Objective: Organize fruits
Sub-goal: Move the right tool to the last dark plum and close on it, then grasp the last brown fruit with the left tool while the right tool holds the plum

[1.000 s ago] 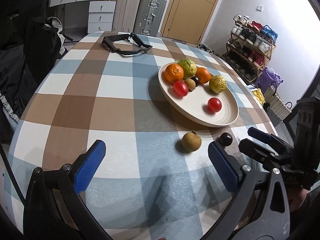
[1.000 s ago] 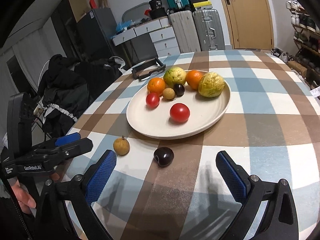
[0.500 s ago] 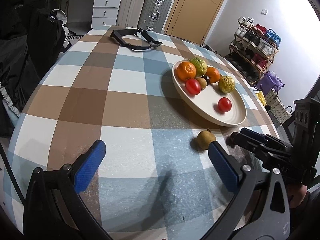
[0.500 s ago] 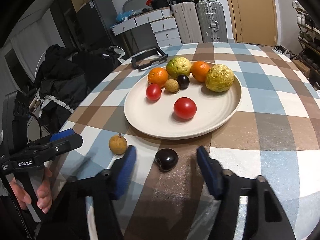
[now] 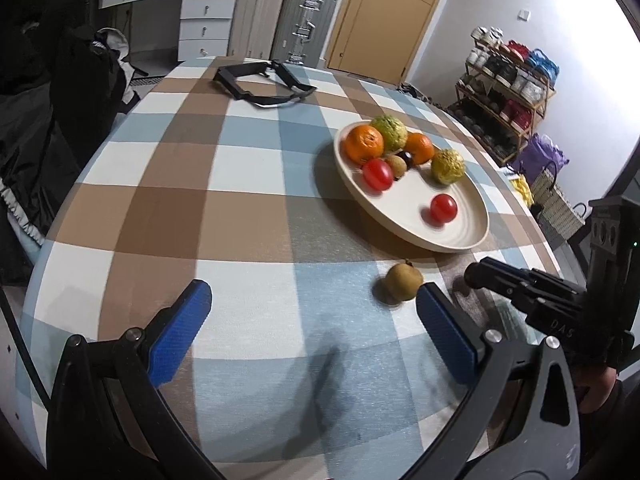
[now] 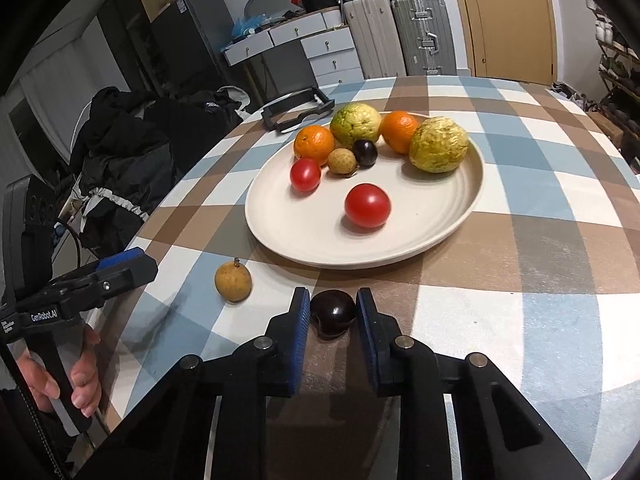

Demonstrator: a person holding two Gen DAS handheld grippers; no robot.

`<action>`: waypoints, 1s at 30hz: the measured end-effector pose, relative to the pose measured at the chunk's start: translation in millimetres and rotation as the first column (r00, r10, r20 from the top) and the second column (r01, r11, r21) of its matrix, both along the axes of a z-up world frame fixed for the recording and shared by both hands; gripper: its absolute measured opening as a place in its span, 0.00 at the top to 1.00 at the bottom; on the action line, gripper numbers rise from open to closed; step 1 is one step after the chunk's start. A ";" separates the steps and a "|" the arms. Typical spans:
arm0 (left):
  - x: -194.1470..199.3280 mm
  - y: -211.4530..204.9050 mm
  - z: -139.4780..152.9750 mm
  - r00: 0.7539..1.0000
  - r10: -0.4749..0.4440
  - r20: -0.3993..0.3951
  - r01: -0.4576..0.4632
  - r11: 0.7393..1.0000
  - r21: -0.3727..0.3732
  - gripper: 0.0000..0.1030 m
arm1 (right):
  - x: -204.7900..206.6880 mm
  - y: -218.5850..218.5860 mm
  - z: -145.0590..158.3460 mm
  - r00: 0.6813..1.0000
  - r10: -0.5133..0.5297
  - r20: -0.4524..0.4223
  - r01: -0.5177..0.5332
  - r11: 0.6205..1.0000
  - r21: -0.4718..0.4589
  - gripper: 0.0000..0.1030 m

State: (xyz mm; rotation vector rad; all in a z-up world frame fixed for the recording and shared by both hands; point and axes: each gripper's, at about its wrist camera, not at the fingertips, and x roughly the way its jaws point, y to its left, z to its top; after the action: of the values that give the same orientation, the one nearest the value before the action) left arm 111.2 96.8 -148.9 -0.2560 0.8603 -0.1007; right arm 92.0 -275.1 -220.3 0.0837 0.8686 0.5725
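A small dark plum lies on the checked tablecloth just in front of the cream plate. My right gripper is closing on it, and both blue pads touch its sides. In the left wrist view the right gripper hides the plum. A brown round fruit lies loose to the plum's left. My left gripper stands open and empty over bare cloth, close to that brown fruit. The plate holds oranges, two tomatoes, green and yellow fruits and two small ones.
A black frame-like object lies at the table's far side. Dark clothes hang over a chair on the left. Suitcases, drawers and a door stand behind, with a shoe rack to the right. A person's hand grips the left gripper's handle.
The right gripper's jaws went from wide apart to closed around the dark plum, after edging forward to it. The left gripper has stayed open.
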 end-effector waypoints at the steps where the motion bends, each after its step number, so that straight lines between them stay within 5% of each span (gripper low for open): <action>1: 1.2 -3.9 0.0 1.000 -0.008 -0.005 0.008 1.000 0.006 0.01 | -0.7 -3.1 0.7 1.000 -0.006 0.004 0.006 1.000 0.004 0.76; 13: 18.0 -53.0 -7.3 0.992 -0.120 -0.041 0.122 0.991 0.059 0.03 | -19.6 -46.1 12.3 0.998 -0.048 0.050 0.046 0.998 0.045 0.76; 18: 20.6 -75.6 -7.8 0.981 -0.187 -0.045 0.191 0.973 0.128 0.22 | -23.3 -60.0 10.4 0.996 -0.074 0.049 0.071 0.996 0.051 0.76; 22: 25.3 -81.8 -10.5 0.976 -0.210 -0.059 0.215 0.972 0.098 0.35 | -24.2 -69.2 8.9 0.995 -0.085 0.049 0.081 0.994 0.068 0.76; 29: 31.8 -84.8 -15.1 0.970 -0.231 -0.082 0.237 0.968 0.078 0.76 | -26.9 -72.5 9.7 0.995 -0.080 0.057 0.076 0.994 0.073 0.76; 30: 32.0 -84.7 -15.4 0.969 -0.233 -0.085 0.239 0.968 0.075 0.76 | -27.1 -72.4 9.6 0.995 -0.083 0.058 0.079 0.994 0.071 0.76</action>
State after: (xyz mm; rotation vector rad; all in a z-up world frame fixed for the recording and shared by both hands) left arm 143.1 12.0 -164.3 -0.0766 0.9663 -0.2774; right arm 64.9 -347.5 -210.7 0.1620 0.7833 0.5264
